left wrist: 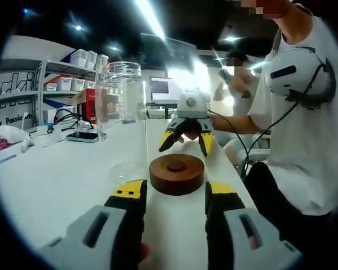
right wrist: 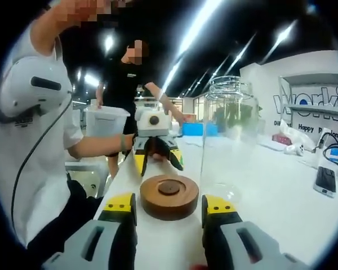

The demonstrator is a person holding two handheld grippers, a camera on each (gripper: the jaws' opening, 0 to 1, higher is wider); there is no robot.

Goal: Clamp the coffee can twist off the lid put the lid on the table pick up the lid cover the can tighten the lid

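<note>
Left gripper view: the left gripper [left wrist: 173, 191] is held with jaws wide apart and empty, the wooden lid [left wrist: 177, 174] lying on the white table [left wrist: 56, 185] just ahead, beside the open glass can [left wrist: 121, 112]. The right gripper [left wrist: 187, 138] is seen beyond, spread and empty. Right gripper view: a phone [right wrist: 325, 181] is shown, and wall lettering "Happy" is read.

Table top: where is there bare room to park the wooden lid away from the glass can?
Bare white table lies between the glass can and the phone. It is crowded along the near edge, where the wooden lid sits between both tongs, and by the cluttered shelf.
</note>
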